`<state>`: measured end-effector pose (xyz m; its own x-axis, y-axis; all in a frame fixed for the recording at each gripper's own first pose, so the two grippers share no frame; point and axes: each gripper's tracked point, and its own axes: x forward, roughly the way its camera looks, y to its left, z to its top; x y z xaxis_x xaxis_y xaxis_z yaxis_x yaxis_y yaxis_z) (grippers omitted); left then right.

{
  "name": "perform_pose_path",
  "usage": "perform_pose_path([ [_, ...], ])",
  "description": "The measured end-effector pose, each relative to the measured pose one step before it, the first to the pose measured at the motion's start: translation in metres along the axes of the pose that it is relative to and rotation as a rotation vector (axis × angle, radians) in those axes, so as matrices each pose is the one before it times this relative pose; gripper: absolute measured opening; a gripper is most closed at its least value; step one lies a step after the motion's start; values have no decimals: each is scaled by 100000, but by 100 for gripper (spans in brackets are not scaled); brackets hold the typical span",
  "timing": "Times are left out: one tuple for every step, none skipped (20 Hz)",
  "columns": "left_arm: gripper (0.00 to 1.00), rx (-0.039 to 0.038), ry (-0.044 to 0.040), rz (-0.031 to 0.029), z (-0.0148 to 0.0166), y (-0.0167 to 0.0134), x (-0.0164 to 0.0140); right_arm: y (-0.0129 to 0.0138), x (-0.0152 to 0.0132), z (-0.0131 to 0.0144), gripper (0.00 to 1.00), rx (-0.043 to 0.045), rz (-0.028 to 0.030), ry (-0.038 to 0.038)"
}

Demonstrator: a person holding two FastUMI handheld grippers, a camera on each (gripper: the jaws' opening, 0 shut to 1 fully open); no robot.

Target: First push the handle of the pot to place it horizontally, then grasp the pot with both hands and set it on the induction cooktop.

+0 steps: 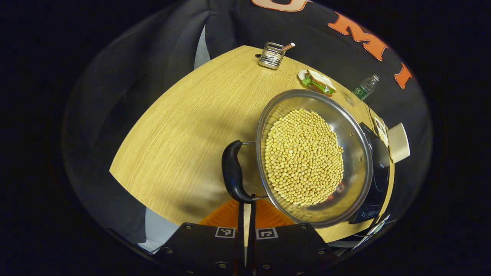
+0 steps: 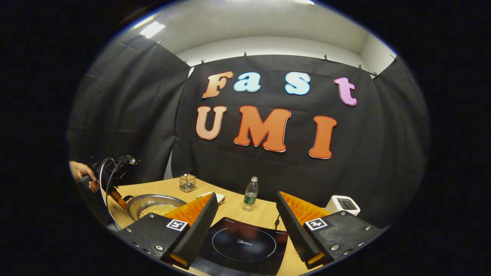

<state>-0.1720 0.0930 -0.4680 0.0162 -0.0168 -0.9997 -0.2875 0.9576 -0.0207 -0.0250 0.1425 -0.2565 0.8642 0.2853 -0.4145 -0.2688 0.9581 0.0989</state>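
My left hand-held gripper [image 1: 245,214] has its two fingers drawn almost together at the lower end of the pot's black handle [image 1: 232,172]; I cannot tell whether they pinch it. The steel pot [image 1: 314,157], full of soybeans [image 1: 303,157], sits on the tabletop [image 1: 184,126] just beside the induction cooktop [image 2: 241,245]. My right hand-held gripper [image 2: 245,226] hovers above the cooktop, fingers spread wide and holding nothing. A water bottle [image 2: 250,193] stands behind the cooktop.

Right gripper [image 2: 245,230], jaws apart, above induction cooktop [image 2: 245,245]; pot [image 2: 153,205] of perhaps beans beyond.
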Motion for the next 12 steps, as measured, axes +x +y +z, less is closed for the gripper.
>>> perform_pose_path([
  [5,1350,-877,737,263,137,268,767,374,-890,95,486,1124,1083],
  [5,1217,-834,541,340,242,-55,654,219,-873,96,561,1248,1924],
  [5,1240,-727,603,287,237,34,775,186,-756,96,838,952,1910],
  [5,1079,-805,751,448,309,55,416,196,-768,96,926,828,1952],
  [4,1058,-774,720,370,243,290,204,205,-807,96,692,902,1784],
  [5,1376,-1016,720,446,239,225,166,185,-692,96,965,595,1570],
  [4,1486,-1121,669,616,235,395,270,434,-711,96,1357,625,1681],
  [4,1737,-1335,715,640,253,404,296,402,-718,95,1566,714,2310],
  [5,1214,-1220,714,519,187,302,365,450,-810,95,1368,740,2441],
  [5,1641,-1432,626,602,226,268,445,412,-776,95,837,872,2586],
  [5,1301,-1573,764,506,340,380,467,338,-739,95,639,879,2498],
  [5,1337,-1818,1054,522,219,343,637,343,-659,95,731,1224,2404],
])
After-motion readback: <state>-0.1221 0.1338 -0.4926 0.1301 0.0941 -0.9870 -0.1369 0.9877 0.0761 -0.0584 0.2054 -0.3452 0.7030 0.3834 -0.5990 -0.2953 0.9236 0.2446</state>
